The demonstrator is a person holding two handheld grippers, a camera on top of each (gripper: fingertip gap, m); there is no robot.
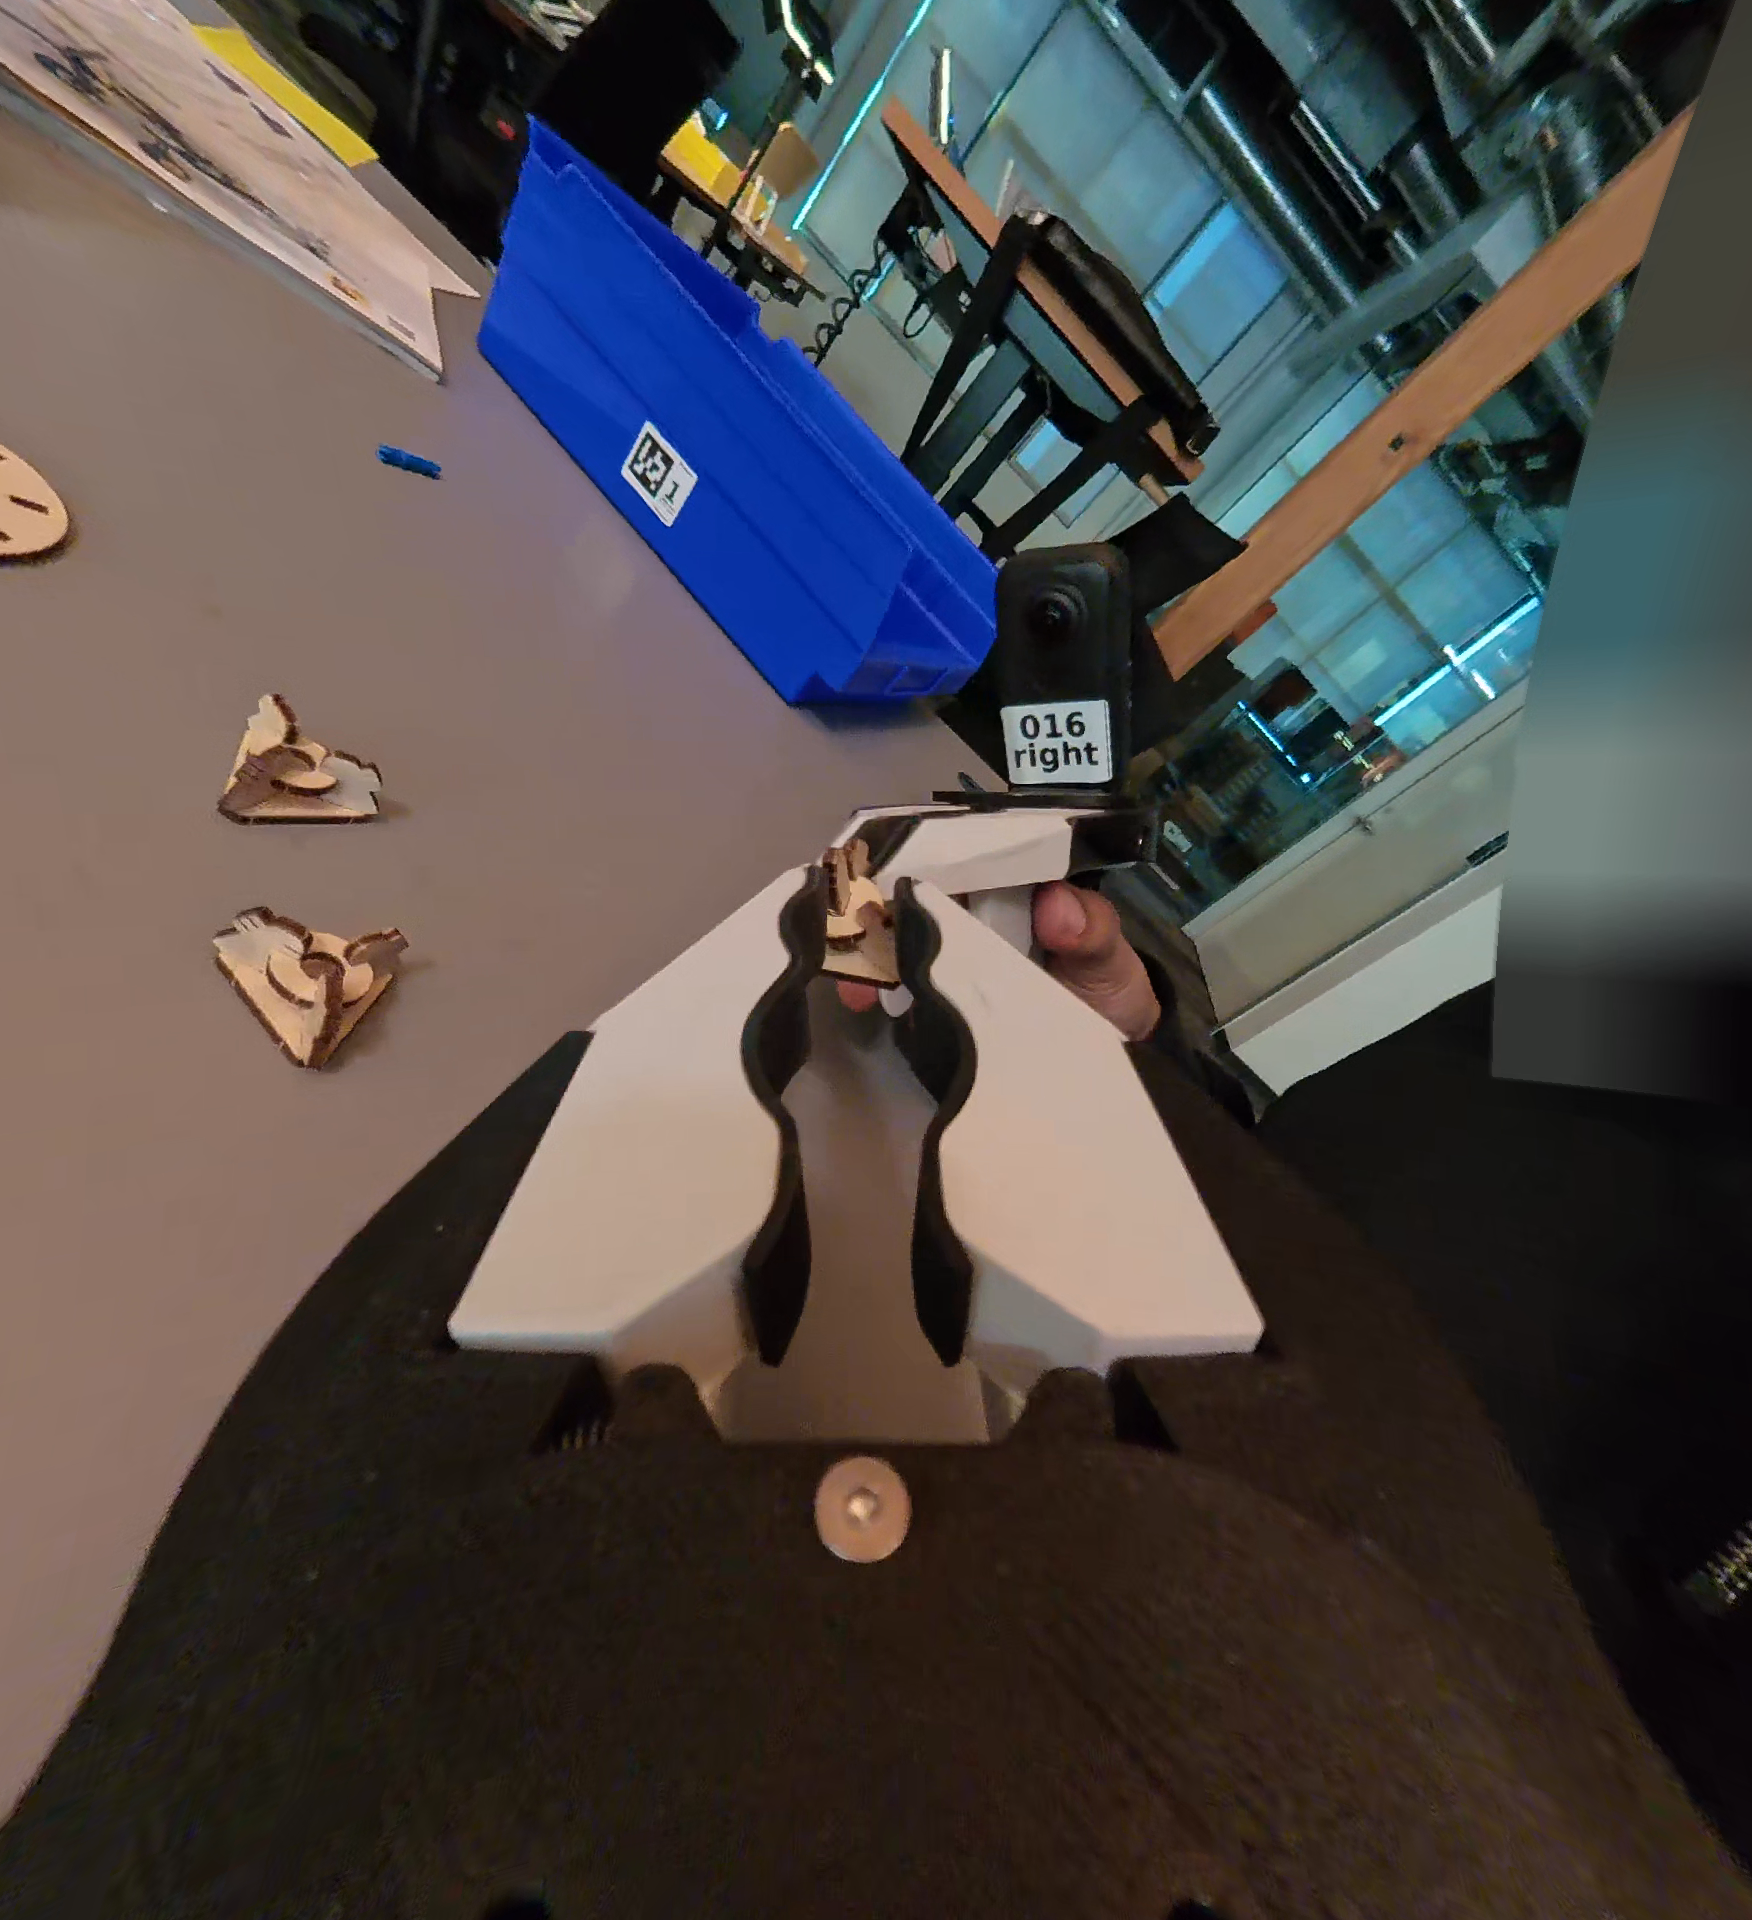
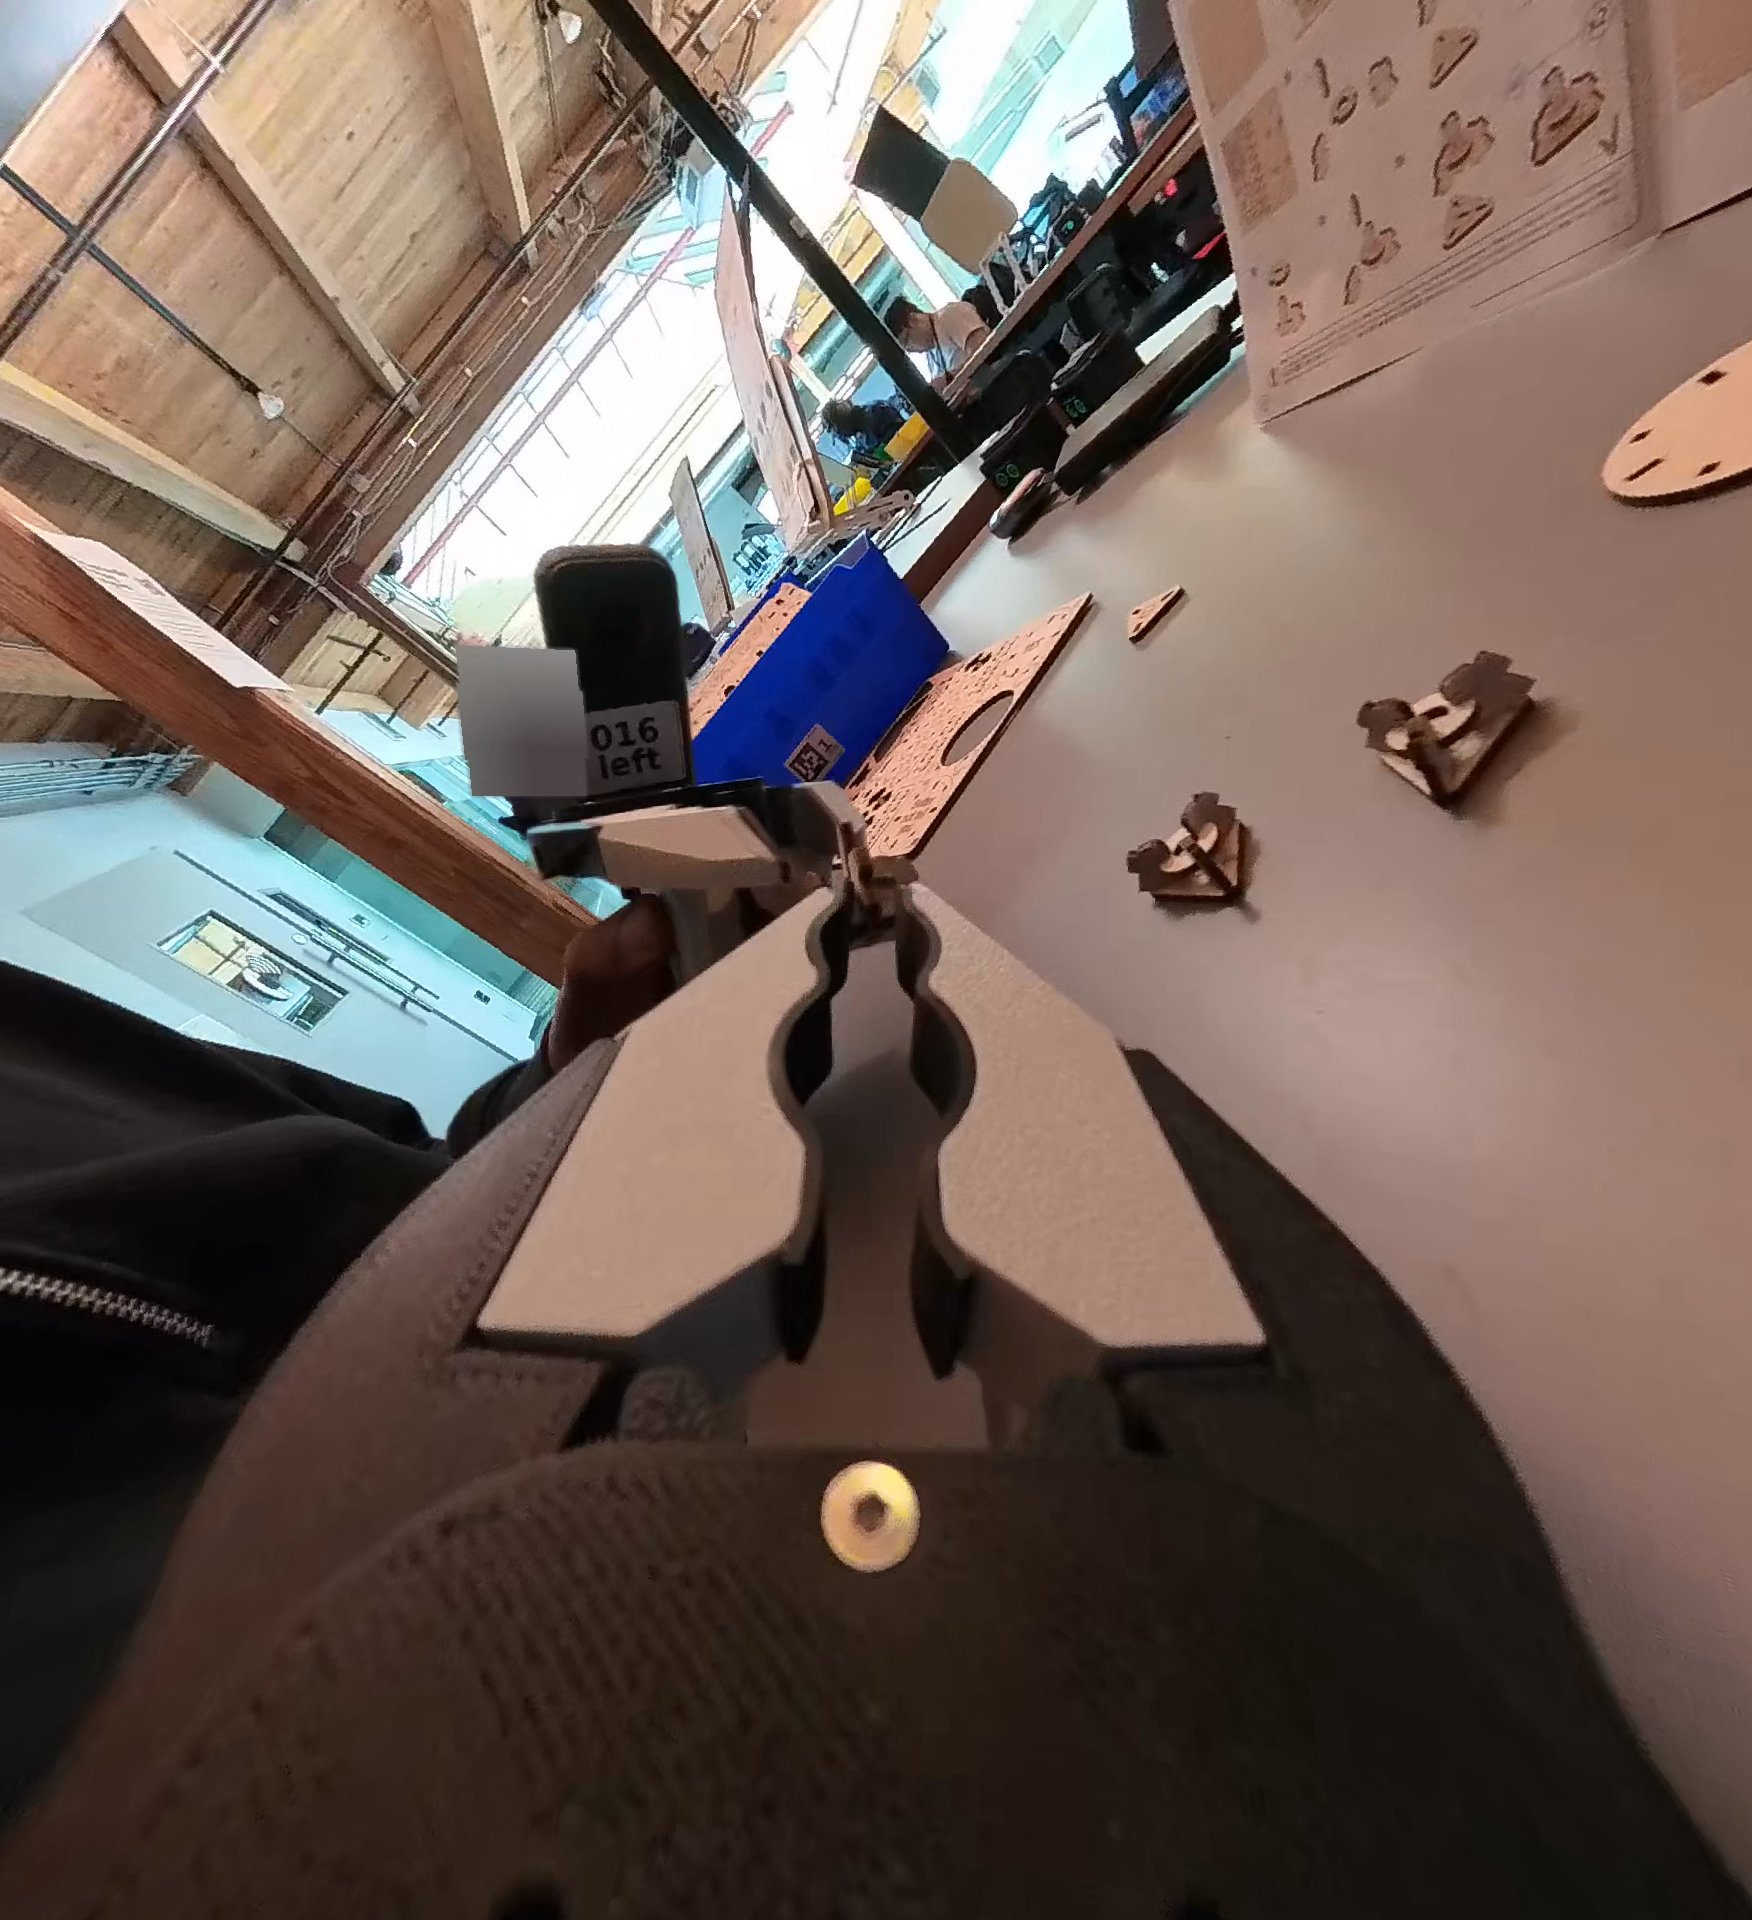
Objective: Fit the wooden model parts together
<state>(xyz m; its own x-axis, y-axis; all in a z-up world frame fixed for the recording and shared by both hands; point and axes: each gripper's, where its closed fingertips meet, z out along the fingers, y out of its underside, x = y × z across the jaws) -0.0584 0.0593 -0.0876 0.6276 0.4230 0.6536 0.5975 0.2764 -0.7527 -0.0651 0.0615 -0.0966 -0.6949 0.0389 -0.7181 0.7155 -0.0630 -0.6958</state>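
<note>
Two hand-held tools met above a grey desk (image 1: 352,623), both on one small laser-cut wooden assembly (image 1: 856,925). The left tool (image 1: 851,940) had its black pads closed against the flat sides of the piece's triangular base, while the right tool (image 2: 867,914) was pinched on the thin upright plywood tab rising from it; in the left view that right tool came in from about one o'clock. Judging by how things lay, two like assemblies were finished and set down, one (image 1: 295,764) at about ten o'clock and another (image 1: 306,982) at about nine o'clock of the left tool, and the third was in mid-fitting off the desk. Counted: three triangular assemblies, one round plywood disc with slots (image 2: 1724,416), one cut-out plywood sheet (image 2: 955,727), one loose small triangle (image 2: 1156,611), one blue bin (image 1: 726,457), one small blue peg (image 1: 407,459), and a printed instruction sheet (image 2: 1412,187) at the desk's far edge.
</note>
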